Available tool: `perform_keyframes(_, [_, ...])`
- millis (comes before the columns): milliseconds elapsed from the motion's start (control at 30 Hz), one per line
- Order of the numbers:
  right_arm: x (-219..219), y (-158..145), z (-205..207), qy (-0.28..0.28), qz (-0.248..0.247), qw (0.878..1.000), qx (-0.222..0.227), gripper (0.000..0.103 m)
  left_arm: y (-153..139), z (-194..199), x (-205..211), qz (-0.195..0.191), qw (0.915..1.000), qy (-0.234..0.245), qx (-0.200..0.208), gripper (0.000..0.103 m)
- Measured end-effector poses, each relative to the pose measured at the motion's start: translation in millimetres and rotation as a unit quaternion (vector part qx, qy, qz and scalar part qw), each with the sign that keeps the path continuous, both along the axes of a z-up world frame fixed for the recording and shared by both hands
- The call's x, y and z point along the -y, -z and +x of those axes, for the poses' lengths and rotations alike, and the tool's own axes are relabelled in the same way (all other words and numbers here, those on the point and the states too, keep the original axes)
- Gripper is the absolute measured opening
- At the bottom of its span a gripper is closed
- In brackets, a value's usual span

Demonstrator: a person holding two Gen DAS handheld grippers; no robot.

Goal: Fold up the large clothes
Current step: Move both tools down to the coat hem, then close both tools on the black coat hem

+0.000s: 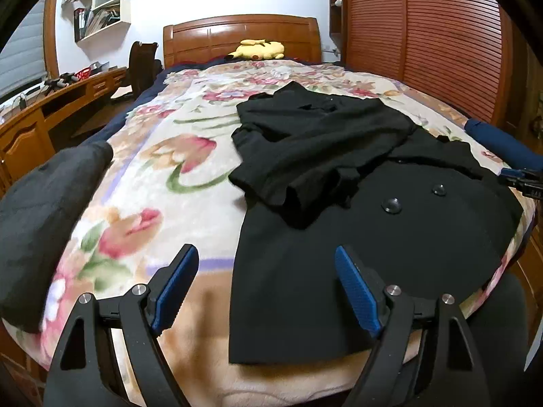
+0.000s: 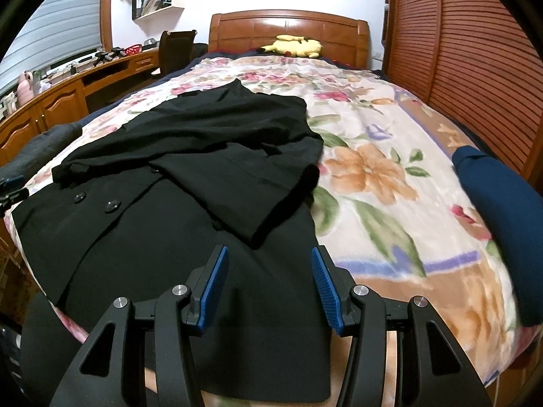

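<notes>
Floral bed (image 1: 163, 156) bears a black coat (image 1: 339, 237), both sleeves folded in; left claw (image 1: 266, 264) and right claw (image 2: 268, 264) hover open, empty.

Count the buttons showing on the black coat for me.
2. Both sit side by side on the black coat front, just below the folded-over sleeve: one button toward the hem, the other button further right. More may be hidden under the sleeve.
</notes>
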State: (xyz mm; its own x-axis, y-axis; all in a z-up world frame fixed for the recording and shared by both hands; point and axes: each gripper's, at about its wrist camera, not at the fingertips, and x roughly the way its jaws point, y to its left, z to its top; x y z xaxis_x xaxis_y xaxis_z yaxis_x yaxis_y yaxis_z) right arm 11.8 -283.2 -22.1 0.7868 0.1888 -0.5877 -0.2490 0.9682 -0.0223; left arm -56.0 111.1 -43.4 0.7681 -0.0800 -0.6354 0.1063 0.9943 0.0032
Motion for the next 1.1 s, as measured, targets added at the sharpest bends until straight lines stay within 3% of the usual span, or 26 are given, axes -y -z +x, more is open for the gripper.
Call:
perform_keyframes(200, [9.3, 2.9, -6.5, 0.008, -0.007, 1.0, -0.009, 0.053, 16.3, -10.4, -6.1, -0.003, 0.9999, -0.012, -0.01, 0.083])
perform_keyframes(367, [16.7, 13.1, -4.6, 0.016, -0.017, 0.999, -0.037, 0.062, 26.5, -12.6, -8.5, -0.007, 0.9997, -0.019, -0.012, 0.083])
perform_keyframes(500, [18.0, 17.0, -6.0, 0.011, -0.014, 0.999, -0.047, 0.062, 27.8, -15.6, -6.0, -0.008, 0.9997, -0.021, -0.01, 0.082])
perform_keyframes(533, [18.3, 17.6, -6.8, 0.007, -0.011, 0.999, -0.049, 0.062, 27.9, -15.8, -5.1, -0.008, 0.9997, -0.02, -0.011, 0.079])
perform_keyframes(633, [20.6, 19.6, -6.9, -0.001, 0.003, 0.998, -0.058, 0.062, 26.4, -20.7, -1.5, -0.013, 0.9999, -0.009, -0.007, 0.057])
perform_keyframes(700, [21.2, 20.0, -8.1, -0.014, 0.011, 0.998, -0.062, 0.062, 25.5, -22.7, -1.2, -0.02, 0.9998, -0.004, -0.009, 0.033])
perform_keyframes(733, [21.8, 19.2, -8.6, -0.018, 0.011, 0.998, -0.062, 0.062, 25.4, -23.2, -1.3, -0.017, 0.9997, -0.008, -0.013, 0.027])
perform_keyframes(800, [24.3, 18.8, -9.3, -0.031, 0.019, 0.997, -0.067, 0.051, 23.6, -24.3, -1.3, -0.022, 0.9996, -0.005, -0.016, 0.009])
perform_keyframes(833, [25.1, 18.6, -11.0, -0.036, 0.022, 0.997, -0.067, 0.048, 21.7, -25.4, -0.4, -0.029, 0.9994, 0.0, -0.016, 0.008])
perform_keyframes(867, [25.5, 18.0, -12.1, -0.041, 0.023, 0.997, -0.068, 0.037, 19.0, -27.9, 1.6, -0.027, 0.9995, 0.001, -0.013, 0.007])
perform_keyframes(900, [25.4, 17.5, -13.0, -0.045, 0.022, 0.996, -0.069, 0.019, 15.8, -30.7, 5.3, -0.019, 0.9998, 0.003, -0.009, 0.007])
perform_keyframes(967, [26.5, 14.2, -15.4, -0.06, 0.036, 0.995, -0.065, 0.012, 5.2, -39.7, 12.8, -0.008, 0.9999, 0.008, 0.011, 0.006])
perform_keyframes(1100, [27.1, 4.1, -24.3, -0.058, 0.042, 0.997, -0.033, 0.011, -23.8, -56.2, 18.2, -0.018, 0.9984, 0.015, 0.051, 0.006])
